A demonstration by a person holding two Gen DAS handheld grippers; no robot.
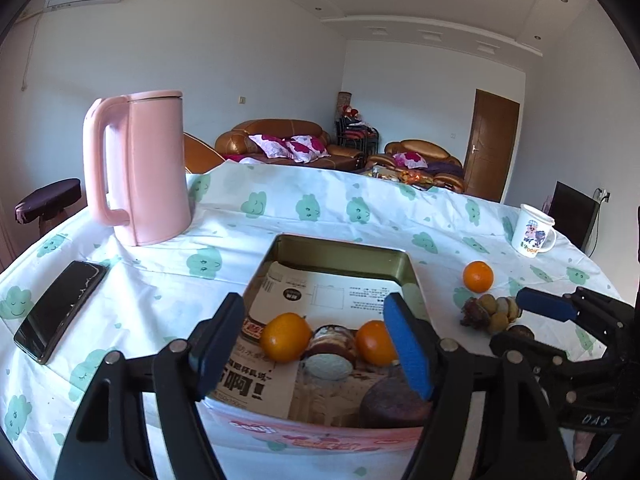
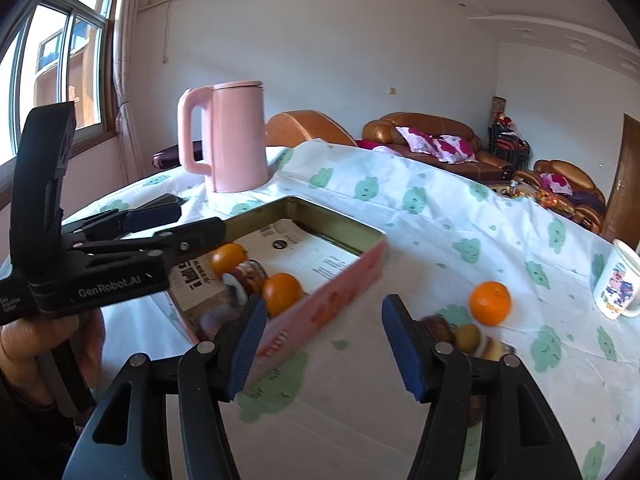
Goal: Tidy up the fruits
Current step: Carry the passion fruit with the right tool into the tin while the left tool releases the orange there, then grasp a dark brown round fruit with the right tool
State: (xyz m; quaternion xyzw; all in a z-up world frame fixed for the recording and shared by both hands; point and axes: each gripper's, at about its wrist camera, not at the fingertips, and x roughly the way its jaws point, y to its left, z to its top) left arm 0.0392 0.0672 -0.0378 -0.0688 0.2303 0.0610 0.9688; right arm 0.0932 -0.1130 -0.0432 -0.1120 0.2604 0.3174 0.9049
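Note:
A pink tin box point(image 1: 344, 250) point(image 2: 320, 312) lined with printed paper holds two oranges point(image 1: 285, 337) point(image 1: 375, 342) point(image 2: 281, 293), a dark round fruit point(image 1: 394, 402) and a small jar. My left gripper point(image 1: 316, 354) is open and empty over the box's near end. A third orange point(image 1: 478, 276) point(image 2: 490, 303) lies on the tablecloth right of the box, beside a pile of small brown and green fruits point(image 1: 490, 312) point(image 2: 466, 338). My right gripper point(image 2: 322, 350) is open and empty, low over the cloth between box and pile.
A pink kettle point(image 1: 140, 168) point(image 2: 230, 136) stands at the back left. A black phone point(image 1: 60, 312) lies on the left. A printed white mug point(image 1: 534, 236) point(image 2: 618, 284) stands at the right. The table edge curves behind them.

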